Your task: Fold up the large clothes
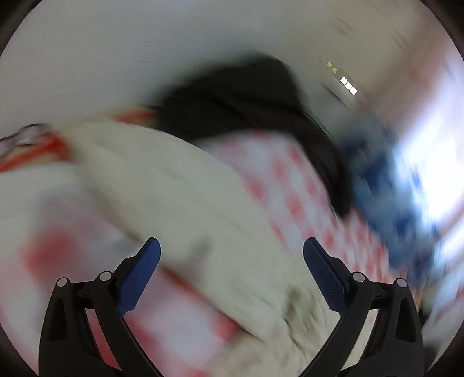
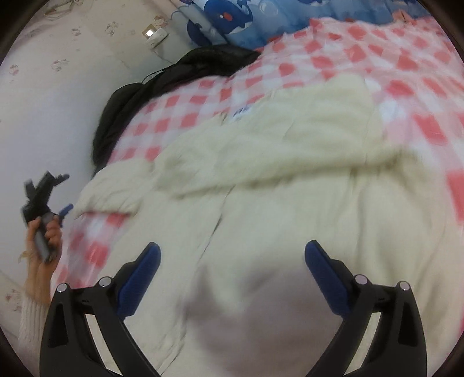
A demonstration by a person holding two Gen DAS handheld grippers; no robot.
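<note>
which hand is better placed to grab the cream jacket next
Right. The right hand-held gripper is open directly over the cream jacket on the checked bedspread. The left hand-held gripper, seen in the right wrist view, is off past the bed's edge; its own view is motion-blurred.

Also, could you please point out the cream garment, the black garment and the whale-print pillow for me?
cream garment (image 2: 290, 185): right wrist view, on its folded upper layer.
black garment (image 2: 121, 110): right wrist view, on the bunched part by the wall.
whale-print pillow (image 2: 232, 20): right wrist view, on the large blue whale.
</note>
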